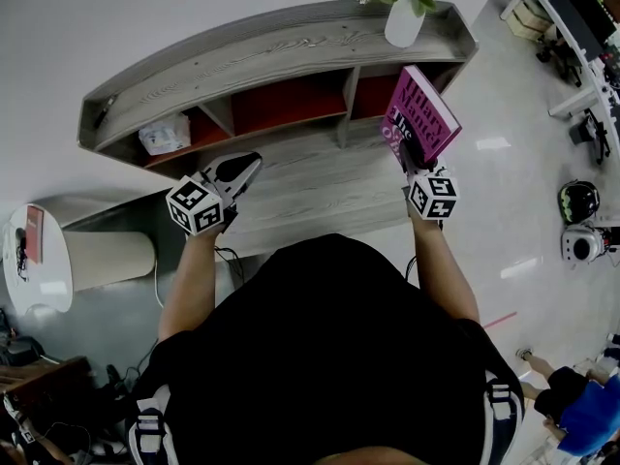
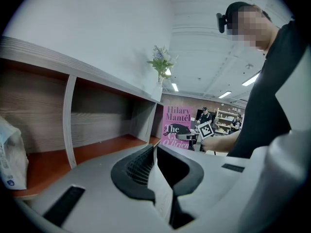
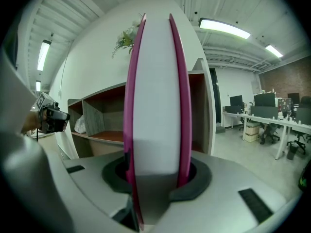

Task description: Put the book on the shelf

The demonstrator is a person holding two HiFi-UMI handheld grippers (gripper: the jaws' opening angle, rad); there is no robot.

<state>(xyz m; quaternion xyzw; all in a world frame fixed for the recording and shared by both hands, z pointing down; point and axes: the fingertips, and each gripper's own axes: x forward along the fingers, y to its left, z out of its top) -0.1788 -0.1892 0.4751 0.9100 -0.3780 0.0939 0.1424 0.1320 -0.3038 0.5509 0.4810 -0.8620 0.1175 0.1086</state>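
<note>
**Nearly there: book up at the shelf, not yet in**

Up at the right end, the right gripper (image 1: 415, 168) has its jaws clamped on the lower edge of the magenta paperback book (image 1: 423, 114). It holds the book upright in the air, just before the right-hand compartment of the grey wood-grain shelf unit (image 1: 291, 42). By my judgement, sliding it inside and letting go remain. The left gripper (image 1: 242, 170) hovers near the middle compartment, jaws closed on nothing.

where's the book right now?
Head view, right side: the book is upright in the right gripper, just in front of the right-hand compartment of the shelf, with the vase on the shelf top above it.
</note>
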